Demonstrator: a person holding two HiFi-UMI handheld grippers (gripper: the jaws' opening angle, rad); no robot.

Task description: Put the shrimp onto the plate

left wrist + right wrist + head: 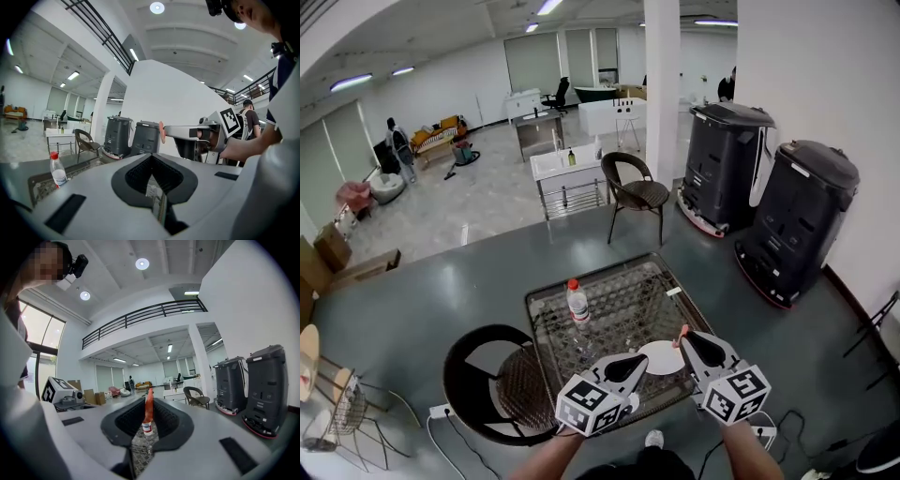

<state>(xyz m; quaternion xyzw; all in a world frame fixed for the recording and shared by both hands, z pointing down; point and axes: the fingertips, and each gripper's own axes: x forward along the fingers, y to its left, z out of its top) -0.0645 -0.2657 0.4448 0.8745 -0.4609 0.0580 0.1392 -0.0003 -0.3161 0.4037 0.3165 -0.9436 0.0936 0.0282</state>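
Shrimp [149, 404], orange-red and narrow, stands upright, pinched at the tips of the right gripper [685, 337], whose jaws are clenched on it. In the head view it shows at the far right rim of the white plate [664, 360]; whether it touches that rim cannot be told. The left gripper view shows the same shrimp side-on, sticking out past the right gripper's tips.

The left gripper [641, 361] points at the plate's left rim. Its jaws are drawn together with nothing between them; only a thin slit shows through.

The plate lies on a wire-mesh table [609, 275], toward the near edge. A clear bottle [577, 303] with a red cap stands upright on the mesh, left of the plate and beyond it, well apart. A round dark chair [478, 370] sits further left of the plate, beside the table.
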